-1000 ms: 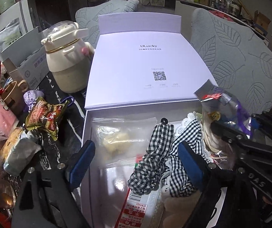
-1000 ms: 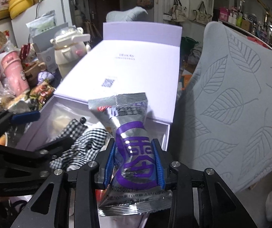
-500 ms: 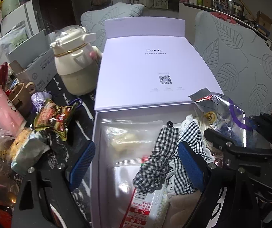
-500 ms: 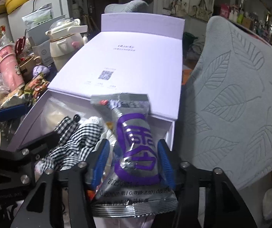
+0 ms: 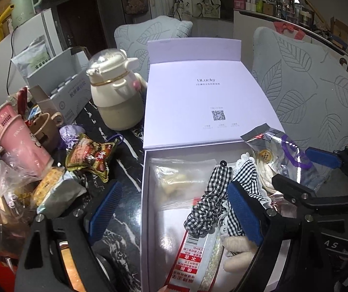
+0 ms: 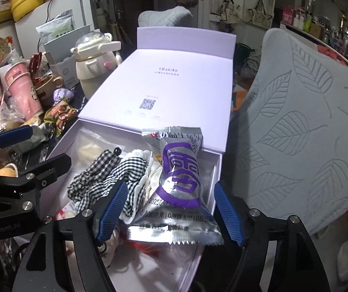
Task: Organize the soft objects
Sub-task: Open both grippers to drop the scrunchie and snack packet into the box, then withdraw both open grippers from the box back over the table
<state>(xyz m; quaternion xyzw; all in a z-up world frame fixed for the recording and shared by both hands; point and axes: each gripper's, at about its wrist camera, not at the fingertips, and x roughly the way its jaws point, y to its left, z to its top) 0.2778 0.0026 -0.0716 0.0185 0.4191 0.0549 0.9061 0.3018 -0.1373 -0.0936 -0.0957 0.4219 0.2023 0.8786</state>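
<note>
On the cluttered bench [image 5: 125, 170] stands an open lilac box [image 6: 212, 168]. The silver snack packet [image 6: 178, 185] lies in it between the right tool [image 6: 169, 211], whose jaws have just been opening and stand clear. The left tool [image 5: 174, 209] gapes empty.

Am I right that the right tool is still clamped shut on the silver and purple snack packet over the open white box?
Not quite. In the right wrist view the right tool has just been opening; its pads stand clear of the silver and purple snack packet, which sits between them over the open white box.

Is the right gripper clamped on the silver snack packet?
No: the right gripper stands open, its jaws just opening, clear of the silver snack packet between them.
</note>
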